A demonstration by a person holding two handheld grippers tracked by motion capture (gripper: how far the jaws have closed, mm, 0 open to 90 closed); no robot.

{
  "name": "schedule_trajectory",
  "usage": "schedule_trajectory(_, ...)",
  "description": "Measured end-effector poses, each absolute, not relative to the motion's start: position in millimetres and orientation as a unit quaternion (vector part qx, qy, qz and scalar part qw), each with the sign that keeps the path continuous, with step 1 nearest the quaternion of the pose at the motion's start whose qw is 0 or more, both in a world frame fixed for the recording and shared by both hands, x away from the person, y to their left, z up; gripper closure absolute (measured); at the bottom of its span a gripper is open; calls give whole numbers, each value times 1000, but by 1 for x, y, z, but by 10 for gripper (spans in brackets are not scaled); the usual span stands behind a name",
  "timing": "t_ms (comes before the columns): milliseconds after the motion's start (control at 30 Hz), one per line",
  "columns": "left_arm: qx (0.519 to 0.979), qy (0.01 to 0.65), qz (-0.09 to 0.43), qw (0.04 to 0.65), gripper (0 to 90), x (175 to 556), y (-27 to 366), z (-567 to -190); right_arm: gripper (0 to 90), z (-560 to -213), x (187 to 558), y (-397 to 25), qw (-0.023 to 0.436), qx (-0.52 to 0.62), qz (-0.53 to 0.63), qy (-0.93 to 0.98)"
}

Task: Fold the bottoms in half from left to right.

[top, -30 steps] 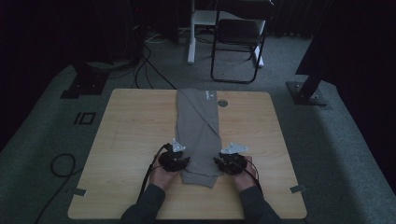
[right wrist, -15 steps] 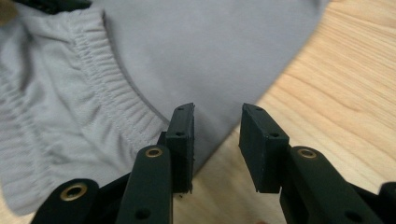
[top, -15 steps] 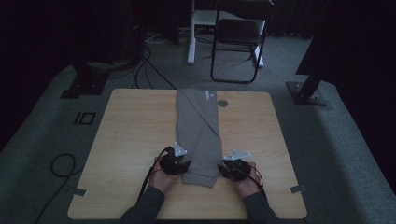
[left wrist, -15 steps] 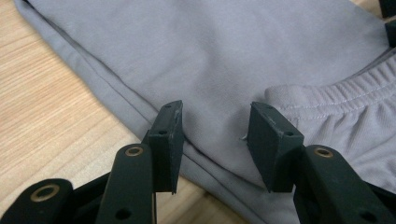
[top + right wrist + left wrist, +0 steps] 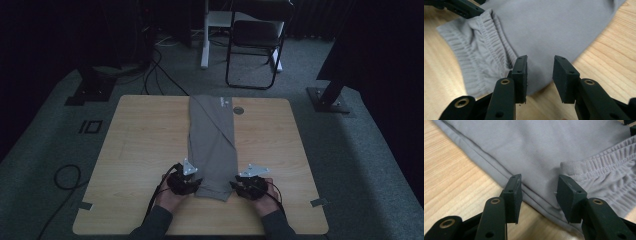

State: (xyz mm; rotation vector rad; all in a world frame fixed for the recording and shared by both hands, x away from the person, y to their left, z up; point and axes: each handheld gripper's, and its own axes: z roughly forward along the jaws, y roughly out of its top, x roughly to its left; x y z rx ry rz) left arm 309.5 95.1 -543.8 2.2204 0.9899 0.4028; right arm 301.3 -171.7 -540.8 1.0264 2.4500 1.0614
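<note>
A: One pair of grey trousers [image 5: 212, 145], folded lengthwise, is lying from the tabletop [image 5: 140, 150] far edge to near edge. Soft, light, limp.

B: Left gripper [image 5: 539, 192] and right gripper [image 5: 539, 75] are both gaping at the waistband [image 5: 476, 55] corners; pinching there looks best.

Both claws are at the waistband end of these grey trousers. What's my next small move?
Probably ease both forward and close: the left claw and right claw stand open, straddling the edges of the folded grey trousers near the elastic waistband, gripping nothing.
</note>
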Motion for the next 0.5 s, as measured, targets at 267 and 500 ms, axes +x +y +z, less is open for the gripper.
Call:
schedule_trajectory(267, 848, 380, 146, 339, 553, 298, 102, -543, 644, -541, 294, -167, 132, 338, 374, 853)
schedule_trajectory(500, 843, 385, 141, 349, 553, 292, 109, -538, 637, -540, 291, -160, 123, 319, 382, 859)
